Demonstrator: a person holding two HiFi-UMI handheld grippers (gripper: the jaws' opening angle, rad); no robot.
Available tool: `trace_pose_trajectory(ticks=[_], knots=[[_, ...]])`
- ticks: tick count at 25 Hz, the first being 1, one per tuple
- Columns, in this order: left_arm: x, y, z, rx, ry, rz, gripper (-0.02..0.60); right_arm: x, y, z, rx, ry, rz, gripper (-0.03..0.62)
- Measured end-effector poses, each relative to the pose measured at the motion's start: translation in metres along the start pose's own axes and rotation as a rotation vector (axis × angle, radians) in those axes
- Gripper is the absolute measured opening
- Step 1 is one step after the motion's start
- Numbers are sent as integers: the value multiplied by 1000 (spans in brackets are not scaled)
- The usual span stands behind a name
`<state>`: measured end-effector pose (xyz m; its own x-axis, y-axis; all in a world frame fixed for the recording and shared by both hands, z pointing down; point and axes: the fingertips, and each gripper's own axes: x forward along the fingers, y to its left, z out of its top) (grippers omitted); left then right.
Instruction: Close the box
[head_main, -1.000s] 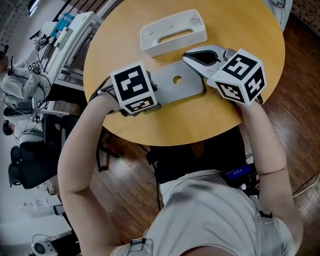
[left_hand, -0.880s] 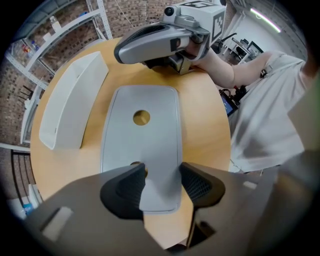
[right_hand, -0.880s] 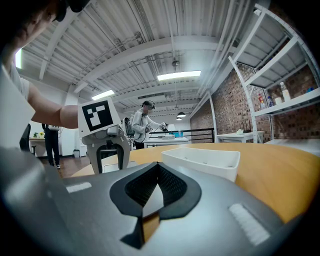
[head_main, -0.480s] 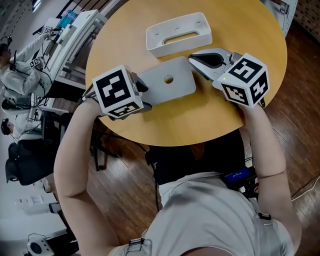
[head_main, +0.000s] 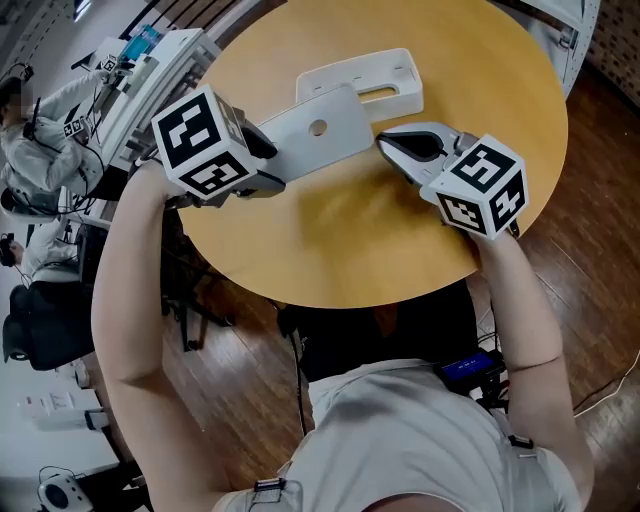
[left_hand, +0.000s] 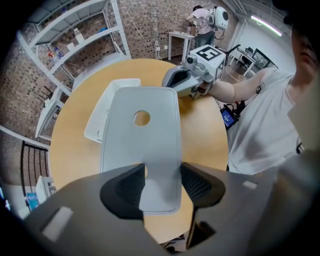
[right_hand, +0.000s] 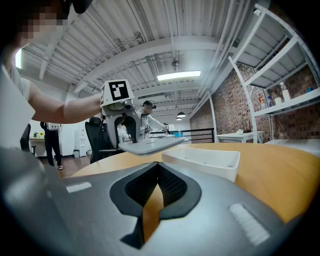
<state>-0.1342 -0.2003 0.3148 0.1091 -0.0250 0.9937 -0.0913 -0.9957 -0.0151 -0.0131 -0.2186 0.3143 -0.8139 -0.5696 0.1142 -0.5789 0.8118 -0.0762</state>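
The open white box (head_main: 392, 72) sits at the far side of the round wooden table (head_main: 340, 230). My left gripper (head_main: 262, 152) is shut on the near end of the flat grey lid (head_main: 340, 120), which has a round hole. It holds the lid above the table, far end overlapping the box's near left corner. In the left gripper view the lid (left_hand: 141, 150) runs forward from the jaws (left_hand: 162, 182), with the box (left_hand: 102, 112) beneath on its left. My right gripper (head_main: 384, 141) lies just right of the lid, shut and holding nothing (right_hand: 159, 165); from there the lid (right_hand: 150, 145) hovers beside the box (right_hand: 202, 160).
A white shelving rack (head_main: 150, 60) and a black chair (head_main: 50, 330) stand left of the table. Other people work in the background (right_hand: 147, 120). Brick walls and metal shelves (left_hand: 65, 45) surround the area.
My left gripper has lifted the lid off the table and carried it left and toward the box, so its far end now overlaps the box. The right gripper has barely moved.
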Motion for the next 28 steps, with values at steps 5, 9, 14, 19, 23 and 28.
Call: trace_pose_trajectory(ticks=[5, 9, 14, 19, 23, 28], knots=[[-18, 28, 4, -5, -11, 4, 229, 0, 18, 2, -14, 1, 37, 2], [-13, 52, 16, 7, 9, 10, 229, 2, 25, 3, -23, 2, 39, 2], [-10, 70, 45, 41, -20, -25, 229, 0, 26, 4, -26, 3, 41, 2], [-7, 83, 69, 70, -16, -29, 229, -7, 29, 2, -32, 3, 41, 2], [3, 95, 84, 98, -8, -39, 229, -7, 27, -4, -27, 20, 63, 2], [8, 101, 85, 127, 21, -82, 229, -4, 28, 4, -32, 7, 77, 2]])
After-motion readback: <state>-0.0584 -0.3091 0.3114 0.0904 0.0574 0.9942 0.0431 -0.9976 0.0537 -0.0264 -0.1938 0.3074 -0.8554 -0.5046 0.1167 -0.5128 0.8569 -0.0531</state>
